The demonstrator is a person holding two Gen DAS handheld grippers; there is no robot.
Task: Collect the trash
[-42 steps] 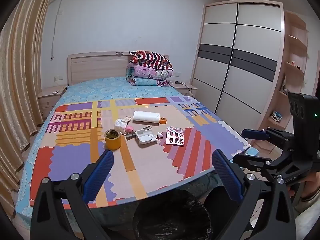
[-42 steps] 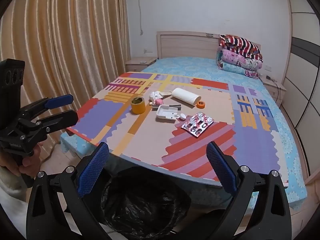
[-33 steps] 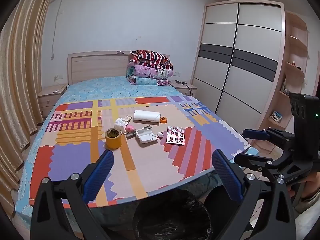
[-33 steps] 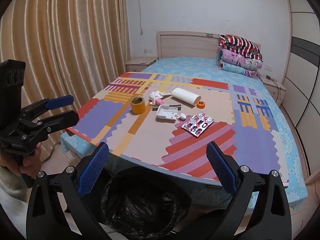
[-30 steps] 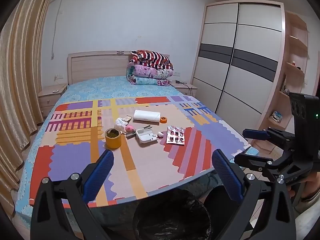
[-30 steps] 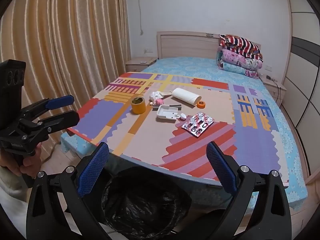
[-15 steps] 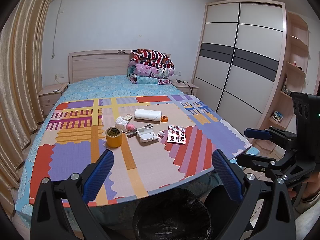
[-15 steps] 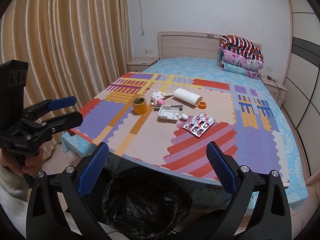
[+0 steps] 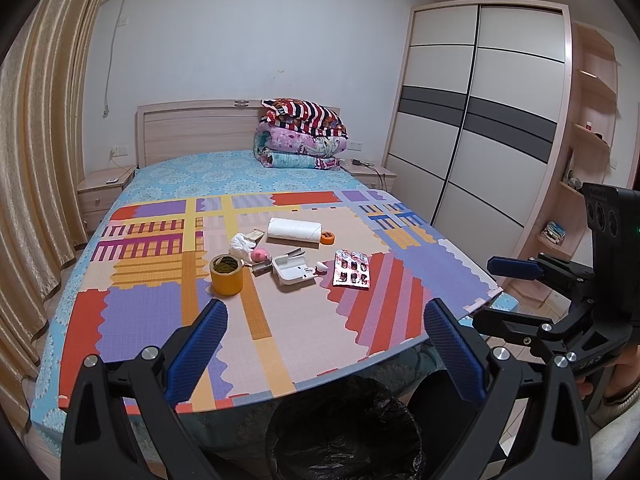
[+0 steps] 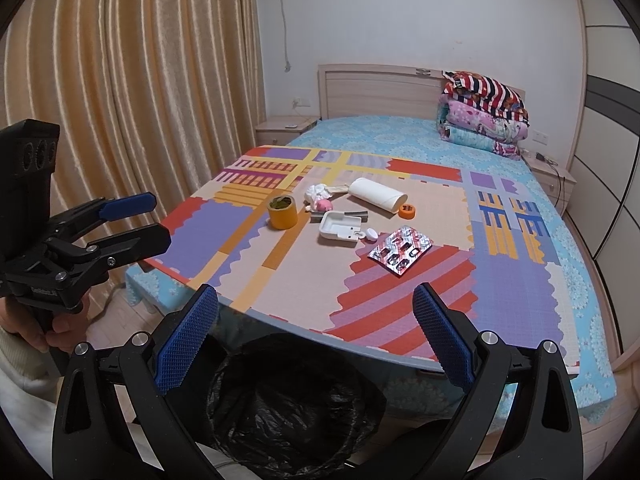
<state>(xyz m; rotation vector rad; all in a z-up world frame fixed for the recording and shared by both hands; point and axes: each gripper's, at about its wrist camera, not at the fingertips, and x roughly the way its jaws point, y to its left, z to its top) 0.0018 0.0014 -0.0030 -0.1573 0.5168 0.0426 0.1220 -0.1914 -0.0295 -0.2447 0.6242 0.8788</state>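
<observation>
Trash lies on a patchwork mat (image 9: pixel 280 320) on the bed: a yellow tape roll (image 9: pixel 226 274), crumpled white tissue (image 9: pixel 241 243), a pink lump (image 9: pixel 260 256), a white tray (image 9: pixel 293 271), a white paper roll (image 9: pixel 294 230), a small orange roll (image 9: pixel 327 237) and a blister pack (image 9: pixel 352 273). The same items show in the right wrist view, with the tape roll (image 10: pixel 282 212) and blister pack (image 10: pixel 400 251). A black-lined bin (image 9: pixel 344 428) stands below the mat's near edge. My left gripper (image 9: pixel 326 348) and right gripper (image 10: pixel 316 334) are open and empty, held above the bin (image 10: pixel 296 404), short of the trash.
Folded quilts (image 9: pixel 302 136) are stacked at the headboard. A wardrobe (image 9: pixel 480 140) stands right of the bed, curtains (image 10: pixel 140 80) left. Nightstands (image 9: pixel 104 192) flank the headboard. The right gripper shows at the right edge of the left wrist view (image 9: pixel 516 292).
Both grippers have lifted slightly and edged forward, so the mat and trash sit a little lower and nearer in view. Nothing on the mat has moved.
</observation>
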